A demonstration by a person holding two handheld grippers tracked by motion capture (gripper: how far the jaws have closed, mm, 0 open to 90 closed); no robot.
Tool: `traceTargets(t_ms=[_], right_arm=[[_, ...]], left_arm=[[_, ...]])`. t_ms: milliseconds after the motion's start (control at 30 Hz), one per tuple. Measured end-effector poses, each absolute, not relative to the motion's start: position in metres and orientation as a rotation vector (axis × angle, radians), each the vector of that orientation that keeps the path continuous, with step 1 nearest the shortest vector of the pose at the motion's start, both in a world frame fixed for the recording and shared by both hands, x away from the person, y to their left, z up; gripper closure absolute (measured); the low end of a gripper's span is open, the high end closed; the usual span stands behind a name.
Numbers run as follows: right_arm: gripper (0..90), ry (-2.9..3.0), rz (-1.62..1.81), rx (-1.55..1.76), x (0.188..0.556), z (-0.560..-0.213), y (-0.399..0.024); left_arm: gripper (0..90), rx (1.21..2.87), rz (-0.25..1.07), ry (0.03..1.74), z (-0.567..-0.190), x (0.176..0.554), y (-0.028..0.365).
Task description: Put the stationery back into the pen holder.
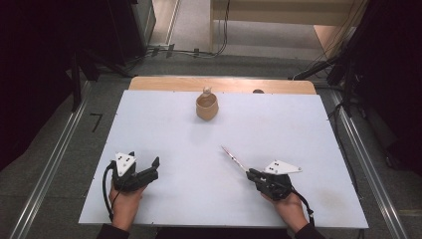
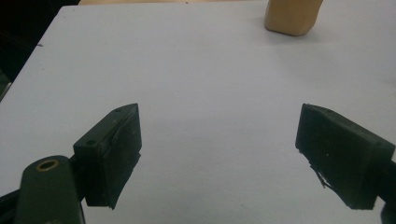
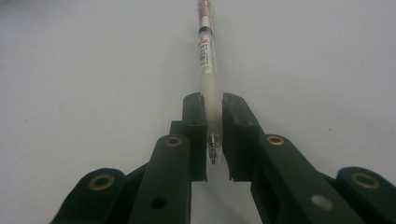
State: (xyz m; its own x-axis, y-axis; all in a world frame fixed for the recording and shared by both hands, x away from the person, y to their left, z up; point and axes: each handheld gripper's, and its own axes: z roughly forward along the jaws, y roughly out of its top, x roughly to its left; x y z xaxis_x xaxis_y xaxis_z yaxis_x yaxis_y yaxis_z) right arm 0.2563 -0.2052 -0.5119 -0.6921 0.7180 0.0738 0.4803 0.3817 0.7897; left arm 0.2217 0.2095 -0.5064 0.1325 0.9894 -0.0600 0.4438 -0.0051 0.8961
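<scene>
My right gripper (image 1: 250, 174) is shut on a clear pen (image 1: 234, 158) with a red end, near the table's front right. In the right gripper view the pen (image 3: 207, 51) runs straight away from the jaws, its tip end pinched between the pads (image 3: 195, 121). My left gripper (image 1: 144, 163) rests at the front left, open, with nothing between its fingers (image 2: 119, 144). A tan ceramic cup (image 1: 206, 106) stands at the back middle of the white table (image 1: 298, 129); its base shows in the left gripper view as the cup (image 2: 292, 16).
A wooden strip (image 1: 169, 83) edges the table's far side. Metal rails (image 1: 54, 159) run along the floor on both sides. Cables (image 1: 189, 51) lie on the floor behind the table.
</scene>
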Motion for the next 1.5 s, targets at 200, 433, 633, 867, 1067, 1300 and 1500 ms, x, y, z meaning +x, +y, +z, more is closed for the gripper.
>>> traceTargets(t_ms=[200, 433, 633, 867, 1067, 1300, 1500], right_arm=[[78.3, 2.347, 1.224, 1.059, 0.257, -0.508, -0.206], [78.4, 2.329, 1.244, 1.065, 0.261, -0.503, -0.205], [78.3, 2.318, 1.263, 1.061, 0.265, -0.5, -0.201], [78.4, 2.308, 1.269, 1.073, 0.271, -0.499, -0.197], [78.3, 2.311, 1.267, 1.065, 0.274, -0.497, -0.194], [78.4, 2.302, 1.266, 1.074, 0.278, -0.496, -0.193], [78.3, 2.298, 1.266, 1.081, 0.282, -0.496, -0.192]], left_arm=[[15.3, 1.579, 0.827, 1.435, -0.507, 0.222, 0.209], [15.4, 1.581, 0.828, 1.435, -0.507, 0.222, 0.209], [15.3, 1.579, 0.828, 1.435, -0.507, 0.222, 0.21], [15.4, 1.579, 0.829, 1.435, -0.507, 0.222, 0.21], [15.3, 1.577, 0.831, 1.441, -0.507, 0.221, 0.21], [15.3, 1.579, 0.832, 1.441, -0.507, 0.222, 0.21], [15.4, 1.578, 0.833, 1.442, -0.507, 0.221, 0.21]])
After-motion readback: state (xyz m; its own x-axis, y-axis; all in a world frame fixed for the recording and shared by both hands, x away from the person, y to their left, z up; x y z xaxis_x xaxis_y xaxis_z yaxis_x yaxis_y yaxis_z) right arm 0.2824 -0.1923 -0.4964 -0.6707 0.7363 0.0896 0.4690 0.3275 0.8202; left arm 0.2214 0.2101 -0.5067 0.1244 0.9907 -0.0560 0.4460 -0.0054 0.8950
